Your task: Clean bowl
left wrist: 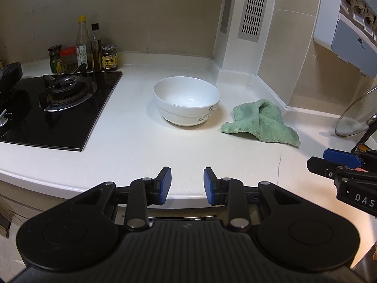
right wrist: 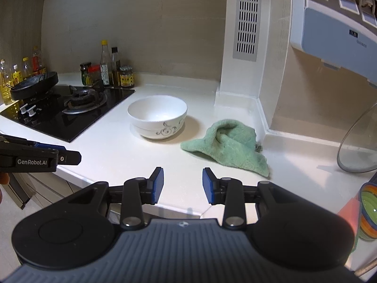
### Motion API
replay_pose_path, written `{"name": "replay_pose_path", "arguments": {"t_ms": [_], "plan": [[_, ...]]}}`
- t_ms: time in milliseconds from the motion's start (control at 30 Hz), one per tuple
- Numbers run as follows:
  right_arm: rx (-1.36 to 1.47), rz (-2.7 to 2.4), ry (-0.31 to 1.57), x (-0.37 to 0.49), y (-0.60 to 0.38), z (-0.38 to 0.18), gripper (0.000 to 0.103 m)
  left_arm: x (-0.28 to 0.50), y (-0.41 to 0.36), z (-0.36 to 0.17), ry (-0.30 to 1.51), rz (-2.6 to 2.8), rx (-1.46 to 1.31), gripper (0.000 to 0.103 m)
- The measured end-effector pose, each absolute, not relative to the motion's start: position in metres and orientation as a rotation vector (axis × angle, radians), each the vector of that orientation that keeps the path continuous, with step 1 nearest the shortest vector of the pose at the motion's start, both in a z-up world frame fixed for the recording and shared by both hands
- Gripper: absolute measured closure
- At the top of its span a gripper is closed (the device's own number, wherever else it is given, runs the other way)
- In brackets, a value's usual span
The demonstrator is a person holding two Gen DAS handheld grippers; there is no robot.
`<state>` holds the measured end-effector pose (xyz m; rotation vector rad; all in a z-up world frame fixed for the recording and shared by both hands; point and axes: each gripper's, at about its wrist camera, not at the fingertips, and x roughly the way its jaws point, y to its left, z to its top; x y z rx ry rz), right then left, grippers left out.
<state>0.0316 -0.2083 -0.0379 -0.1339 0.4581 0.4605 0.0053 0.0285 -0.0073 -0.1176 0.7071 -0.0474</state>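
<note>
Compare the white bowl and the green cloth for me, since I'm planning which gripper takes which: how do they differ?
The white bowl is rigid and glossy, standing upright with its opening up; the green cloth is soft and fuzzy, lying crumpled in a heap. The bowl is white with a grey swirl pattern on its side; the cloth is plain green. The bowl sits nearer the stove, the cloth nearer the wall corner. Both rest on the white countertop, apart and untouched by either gripper.

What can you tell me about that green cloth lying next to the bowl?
The green cloth looks like soft, fluffy terry towelling in a pale mint colour. It lies crumpled on the white counter, bunched into a raised fold at the back and spreading flat towards a front corner. It sits beside the white bowl, apart from it, near the wall's base. Nothing holds it; both grippers are well short of it.
</note>
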Motion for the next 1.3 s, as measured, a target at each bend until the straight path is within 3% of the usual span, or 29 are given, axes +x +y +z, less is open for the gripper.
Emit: {"name": "replay_pose_path", "arguments": {"t_ms": [400,933,1000,1033,1067,1300], "plan": [[-0.168,0.404,0.491,0.086,-0.197,-0.036,0.071,0.051,0.048,-0.013,0.718,-0.072,-0.127,0.067],[-0.124,0.339,0.672,0.257,-0.136,-0.066,0.072,0.184,0.097,-0.022,0.839,-0.088,-0.171,0.067],[-0.103,0.351,0.697,0.271,-0.137,-0.069,0.074,0.194,0.103,-0.015,0.842,-0.059,-0.160,0.067],[-0.103,0.345,0.703,0.279,-0.139,-0.071,0.091,0.199,0.106,-0.012,0.842,-0.047,-0.154,0.067],[-0.102,0.346,0.702,0.283,-0.142,-0.071,0.098,0.204,0.108,-0.008,0.843,-0.041,-0.153,0.067],[-0.035,0.494,0.592,0.290,-0.161,-0.031,0.098,0.242,0.121,-0.001,0.883,-0.099,-0.215,0.067]]}}
